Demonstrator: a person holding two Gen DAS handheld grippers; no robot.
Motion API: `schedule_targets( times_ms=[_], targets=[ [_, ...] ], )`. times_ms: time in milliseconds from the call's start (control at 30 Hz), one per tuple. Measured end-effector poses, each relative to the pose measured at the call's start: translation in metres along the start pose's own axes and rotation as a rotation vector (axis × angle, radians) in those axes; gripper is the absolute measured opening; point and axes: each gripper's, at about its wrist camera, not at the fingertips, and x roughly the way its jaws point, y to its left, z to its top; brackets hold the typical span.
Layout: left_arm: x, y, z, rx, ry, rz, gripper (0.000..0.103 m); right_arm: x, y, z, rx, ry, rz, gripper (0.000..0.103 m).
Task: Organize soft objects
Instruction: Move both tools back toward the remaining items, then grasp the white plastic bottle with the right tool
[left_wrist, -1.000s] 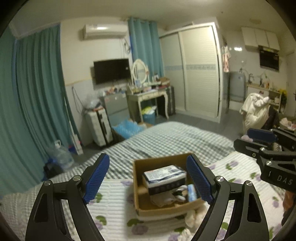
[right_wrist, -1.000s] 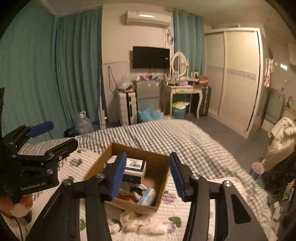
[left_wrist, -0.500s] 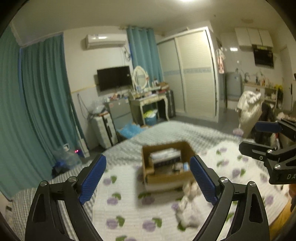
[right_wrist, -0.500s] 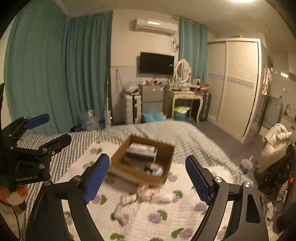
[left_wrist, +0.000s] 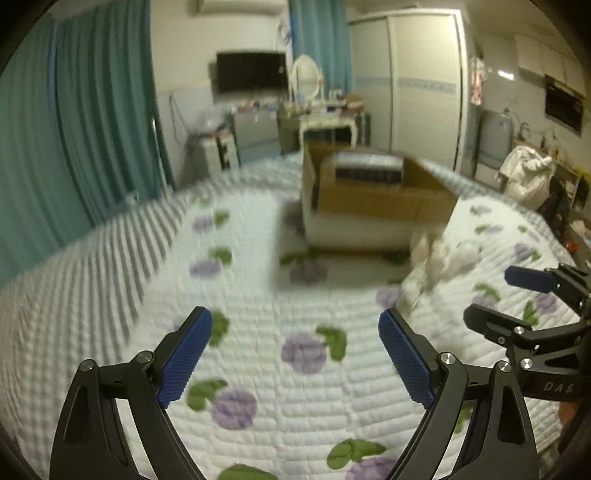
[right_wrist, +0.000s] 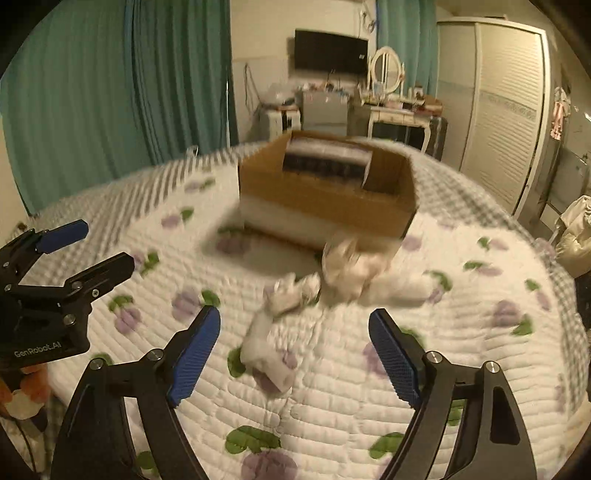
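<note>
White socks (right_wrist: 269, 347) and a heap of white soft cloth (right_wrist: 354, 273) lie on the flowered quilt (right_wrist: 332, 398) in front of a cardboard box (right_wrist: 325, 195). The heap also shows blurred in the left wrist view (left_wrist: 439, 258), right of the box (left_wrist: 376, 199). My right gripper (right_wrist: 294, 347) is open and empty, low over the quilt with a sock between its fingers' line. My left gripper (left_wrist: 295, 350) is open and empty over bare quilt (left_wrist: 258, 332), left of the heap. Each gripper shows in the other's view: left (right_wrist: 74, 251), right (left_wrist: 517, 295).
The box holds a dark-and-white package (right_wrist: 325, 158). Teal curtains (right_wrist: 110, 92) hang at left. A dressing table (right_wrist: 399, 114), TV (right_wrist: 330, 51) and wardrobe (right_wrist: 506, 110) stand beyond the bed. Clothes hang at the far right (left_wrist: 524, 177).
Both grippers dropped low and pulled back toward the near side of the bed; the box now sits farther ahead. The right gripper, narrower a second ago, has opened wide.
</note>
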Motion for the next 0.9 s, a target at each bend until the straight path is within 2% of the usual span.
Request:
schedule_targets(
  times_ms=[100, 133, 267, 333, 367, 400, 633, 800, 900],
  targets=[
    [0.015, 0.001, -0.019, 0.027, 0.046, 0.026, 0.093, 0.036, 0.008, -0.015, -0.019, 0.056, 0.015, 0.075],
    [0.019, 0.001, -0.024, 0.039, 0.057, 0.038, 0.093, 0.043, 0.010, -0.016, -0.023, 0.066, 0.014, 0.071],
    [0.029, 0.003, -0.034, 0.041, 0.090, 0.029, 0.093, 0.075, 0.016, -0.030, -0.026, 0.122, 0.037, 0.061],
    [0.033, 0.004, -0.033, 0.033, 0.093, 0.027, 0.093, 0.081, 0.018, -0.032, -0.033, 0.140, 0.045, 0.044],
    [0.033, 0.005, -0.033, 0.029, 0.094, 0.025, 0.093, 0.083, 0.019, -0.034, -0.037, 0.143, 0.066, 0.041],
    [0.033, 0.005, -0.034, 0.025, 0.094, 0.024, 0.093, 0.083, 0.021, -0.034, -0.040, 0.143, 0.076, 0.034],
    [0.022, 0.005, -0.033, -0.007, 0.087, 0.031, 0.093, 0.058, 0.021, -0.034, -0.039, 0.113, 0.130, 0.029],
    [0.006, -0.007, -0.025, -0.017, 0.070, 0.013, 0.093, 0.020, 0.008, -0.027, -0.001, 0.046, 0.170, 0.029],
    [0.004, -0.022, -0.017, -0.014, 0.067, 0.003, 0.093, 0.002, -0.002, -0.019, 0.017, 0.005, 0.159, 0.029]
  ],
)
